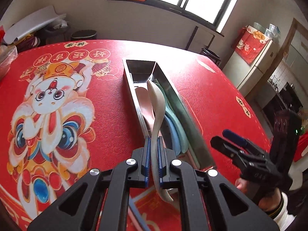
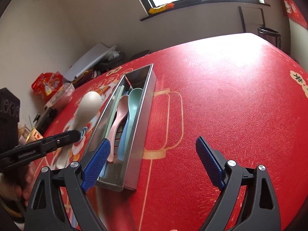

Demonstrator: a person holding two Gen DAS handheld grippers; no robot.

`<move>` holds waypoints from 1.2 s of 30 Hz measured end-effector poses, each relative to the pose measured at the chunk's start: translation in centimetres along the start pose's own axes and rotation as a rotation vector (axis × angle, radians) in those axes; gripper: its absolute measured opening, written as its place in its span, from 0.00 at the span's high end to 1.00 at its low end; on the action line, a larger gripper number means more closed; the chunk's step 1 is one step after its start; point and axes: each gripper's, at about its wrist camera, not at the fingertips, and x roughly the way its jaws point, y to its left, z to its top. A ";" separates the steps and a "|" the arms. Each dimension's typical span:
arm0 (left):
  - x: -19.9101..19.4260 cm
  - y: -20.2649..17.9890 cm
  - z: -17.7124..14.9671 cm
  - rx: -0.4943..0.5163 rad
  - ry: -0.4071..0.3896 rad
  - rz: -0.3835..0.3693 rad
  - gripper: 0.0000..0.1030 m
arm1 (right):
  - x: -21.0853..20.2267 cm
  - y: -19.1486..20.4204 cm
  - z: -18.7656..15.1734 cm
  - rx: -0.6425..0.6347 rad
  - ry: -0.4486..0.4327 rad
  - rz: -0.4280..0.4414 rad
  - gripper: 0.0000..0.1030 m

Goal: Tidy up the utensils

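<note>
Left gripper (image 1: 153,159) pinches a white spoon (image 1: 156,115) above the metal utensil tray (image 2: 134,150) on the red table (image 2: 221,105); pink, green and blue spoons already lie inside. Right gripper (image 2: 152,163) is spread, empty.

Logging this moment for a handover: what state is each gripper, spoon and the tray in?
Left gripper: shut on the white spoon, held off the table.
Right gripper: open, empty.
Metal tray: on the table, two compartments.
Pink spoon, green spoon: lying in the tray.
</note>
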 end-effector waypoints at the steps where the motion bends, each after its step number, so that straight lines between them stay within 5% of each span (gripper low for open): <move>1: 0.7 -0.2 0.5 -0.017 0.004 -0.002 0.93 | -0.2 -0.1 0.0 0.004 -0.005 -0.002 0.16; 12: 5.0 -0.2 2.4 -0.086 0.043 0.083 0.93 | 0.0 -0.1 -0.1 0.010 0.009 0.005 0.16; 21: 2.3 -0.3 2.2 -0.007 0.002 0.076 0.79 | 0.0 -0.5 -0.1 0.020 0.007 0.018 0.16; 36: -5.6 2.6 -9.8 0.100 0.066 0.097 0.75 | -4.4 2.7 -1.9 -0.008 -0.074 0.064 0.14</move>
